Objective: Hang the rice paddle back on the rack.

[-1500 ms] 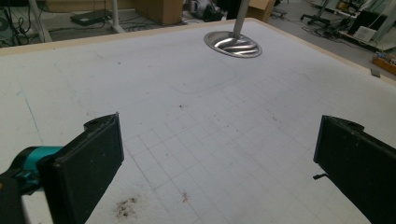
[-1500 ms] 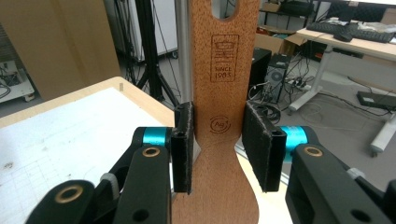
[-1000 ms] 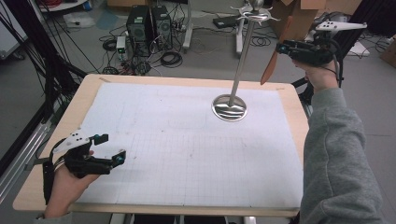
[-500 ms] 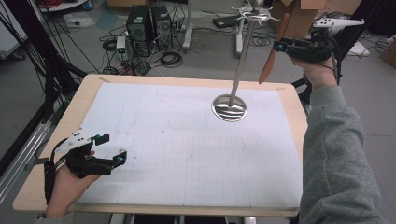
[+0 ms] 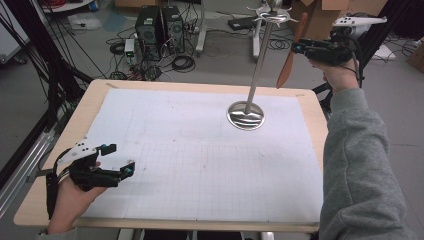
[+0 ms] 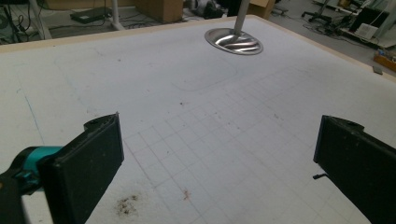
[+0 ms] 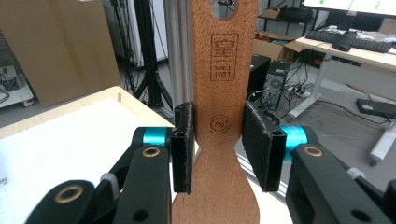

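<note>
The right gripper (image 5: pixel 300 47) pinches a flat reddish-brown wooden spatula (image 5: pixel 289 57) by its handle; in the right gripper view both black pads press the handle's edges just below its stamped marks, with the hanging hole (image 7: pixel 224 7) at the top. The spatula hangs tilted, blade down, raised beyond the table's far right corner, close beside the top hooks of the tall silver metal stand (image 5: pixel 257 60), whose round base (image 5: pixel 245 115) rests on the white gridded mat (image 5: pixel 200 155). The right forearm, in a grey sleeve (image 5: pixel 357 165), reaches up and forward. The left gripper (image 5: pixel 120 160), jaws spread wide and holding nothing, rests low over the mat's near left corner.
</note>
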### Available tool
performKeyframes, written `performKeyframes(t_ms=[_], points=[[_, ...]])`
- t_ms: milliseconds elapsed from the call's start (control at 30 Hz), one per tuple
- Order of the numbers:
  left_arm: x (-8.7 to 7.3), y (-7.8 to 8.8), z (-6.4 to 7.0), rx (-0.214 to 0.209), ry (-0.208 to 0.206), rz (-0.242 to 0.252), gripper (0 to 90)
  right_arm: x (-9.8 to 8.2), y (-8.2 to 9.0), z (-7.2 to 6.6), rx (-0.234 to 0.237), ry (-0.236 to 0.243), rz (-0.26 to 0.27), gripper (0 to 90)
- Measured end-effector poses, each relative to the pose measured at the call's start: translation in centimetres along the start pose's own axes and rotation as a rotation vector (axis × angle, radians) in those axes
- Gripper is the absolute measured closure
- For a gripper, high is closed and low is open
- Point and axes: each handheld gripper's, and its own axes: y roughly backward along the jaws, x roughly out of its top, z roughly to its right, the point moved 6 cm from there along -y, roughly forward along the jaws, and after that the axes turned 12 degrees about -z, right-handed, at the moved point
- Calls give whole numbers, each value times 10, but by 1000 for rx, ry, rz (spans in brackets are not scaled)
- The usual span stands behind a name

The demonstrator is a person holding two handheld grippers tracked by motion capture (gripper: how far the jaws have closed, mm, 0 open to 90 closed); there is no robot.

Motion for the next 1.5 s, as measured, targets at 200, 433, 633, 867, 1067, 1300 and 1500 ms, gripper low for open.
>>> performKeyframes(t_ms=[200, 433, 633, 867, 1067, 1300, 1500], points=[[-1, 0, 0, 1, -2, -4, 20, 1, 0, 2, 6, 0, -9, 646], [-2, -5, 2, -8, -8, -21, 20, 3, 0, 1, 14, -2, -22, 646], [-3, -9, 5, -16, -16, -33, 20, 5, -2, 2, 13, 6, -26, 646], [-3, -11, 8, -21, -21, -35, 20, 6, -5, 1, 18, 16, -27, 646], [-3, -10, 8, -18, -21, -34, 20, 6, -7, 0, 21, 11, -33, 646], [-3, -11, 7, -16, -23, -36, 20, 7, -11, -2, 28, 21, -30, 646], [-3, -10, 7, -15, -23, -35, 20, 7, -14, -3, 24, 20, -33, 645]])
